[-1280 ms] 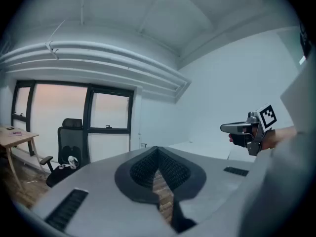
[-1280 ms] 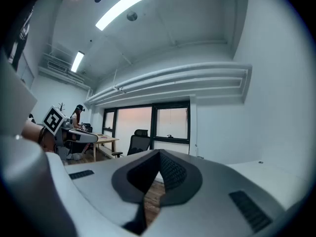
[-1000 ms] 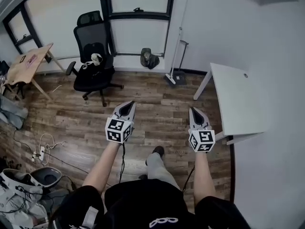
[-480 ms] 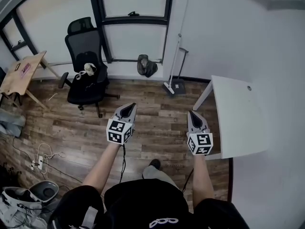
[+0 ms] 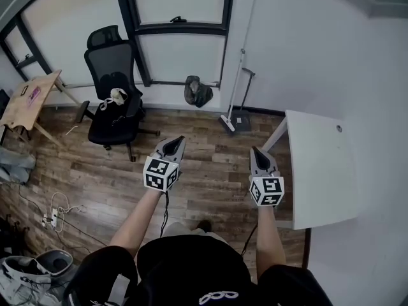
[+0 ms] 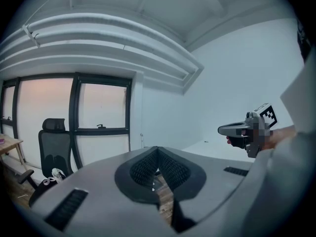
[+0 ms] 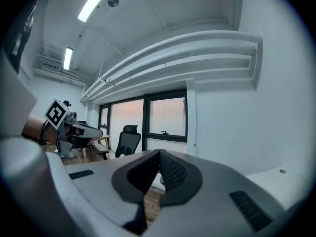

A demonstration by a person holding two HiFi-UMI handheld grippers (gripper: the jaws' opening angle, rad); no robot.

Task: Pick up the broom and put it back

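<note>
The broom (image 5: 236, 89) leans upright against the white back wall, its head (image 5: 227, 122) on the floor beside a dark dustpan (image 5: 241, 119). Both grippers are held out level over the wooden floor, well short of the broom. My left gripper (image 5: 173, 143) is shut and empty, its tips meeting in the left gripper view (image 6: 157, 149). My right gripper (image 5: 255, 152) is shut and empty too, tips together in the right gripper view (image 7: 159, 153). The broom's thin handle (image 7: 195, 149) shows against the wall, just right of the right gripper's tips.
A black office chair (image 5: 115, 94) stands at the left by the window. A white table (image 5: 319, 164) fills the right side, close to my right gripper. A dark bag (image 5: 197, 92) lies under the window, a wooden table (image 5: 29, 94) at far left, cables (image 5: 57, 206) and bags (image 5: 25, 273) at lower left.
The person has walked forward, carrying both grippers toward the back wall and the broom. The white table has slid closer on the right. Both jaws stay shut.
</note>
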